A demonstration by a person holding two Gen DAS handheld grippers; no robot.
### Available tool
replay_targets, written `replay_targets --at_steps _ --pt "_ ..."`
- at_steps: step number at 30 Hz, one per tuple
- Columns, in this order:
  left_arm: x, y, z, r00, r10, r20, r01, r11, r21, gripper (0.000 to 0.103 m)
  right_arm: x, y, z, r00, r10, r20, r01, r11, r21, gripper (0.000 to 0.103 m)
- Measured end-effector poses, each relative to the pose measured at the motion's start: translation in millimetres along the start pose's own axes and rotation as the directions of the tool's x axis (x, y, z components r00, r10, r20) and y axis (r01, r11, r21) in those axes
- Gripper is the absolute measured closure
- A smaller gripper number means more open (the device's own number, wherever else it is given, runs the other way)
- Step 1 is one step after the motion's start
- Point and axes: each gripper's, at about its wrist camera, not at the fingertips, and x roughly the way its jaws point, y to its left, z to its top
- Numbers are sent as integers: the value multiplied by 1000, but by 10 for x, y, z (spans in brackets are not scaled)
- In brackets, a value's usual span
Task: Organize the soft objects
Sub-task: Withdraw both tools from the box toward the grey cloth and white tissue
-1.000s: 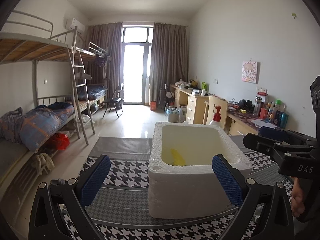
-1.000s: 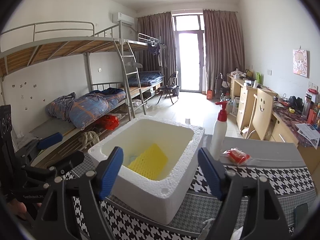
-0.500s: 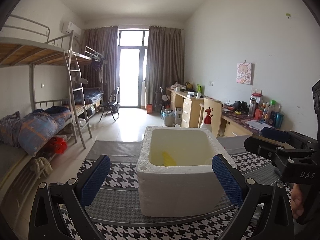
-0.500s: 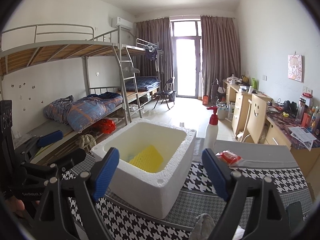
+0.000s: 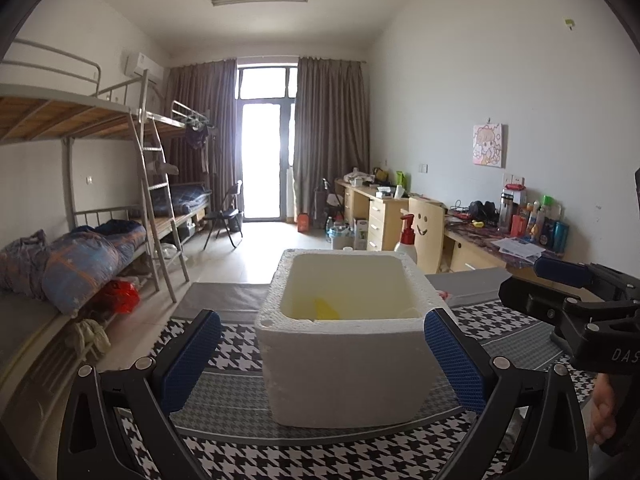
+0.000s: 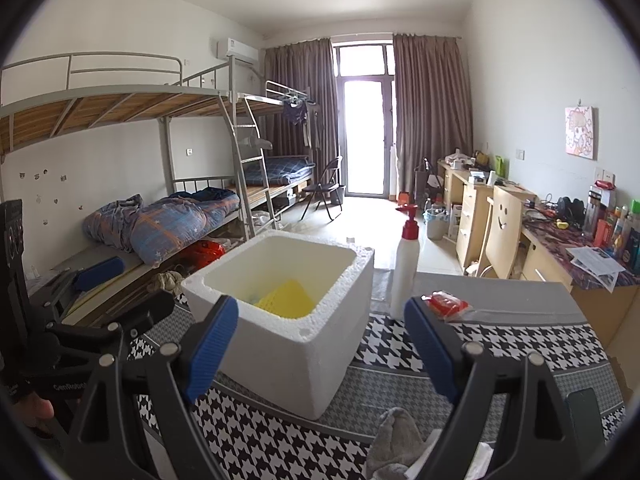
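Observation:
A white foam box stands on the houndstooth tablecloth; it also shows in the right wrist view. A yellow sponge lies inside it, seen partly in the left wrist view. My left gripper is open and empty, in front of the box. My right gripper is open and empty, to the box's right and pulled back. A grey cloth lies on the table below the right gripper, with something white beside it.
A white pump bottle with a red top stands behind the box on the right. A red packet lies near it. Bunk beds stand to the left, desks along the right wall.
Both grippers have drawn back and up from the box, which now looks smaller and lower in both views. The grey cloth has come into the right wrist view. Both grippers stay open.

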Motion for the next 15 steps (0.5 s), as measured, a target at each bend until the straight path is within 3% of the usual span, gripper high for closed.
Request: replay_targets --at_steps 5,15 --pt "-10 -54 -21 999 25 26 -25 1000 14 1 -77 -6 -63 1000 -18 10 18 1000 6 15" --pt "-56 -183 -100 999 0 49 -2 999 46 1 -198 -92 -204 999 -35 27 33 998 44 15"
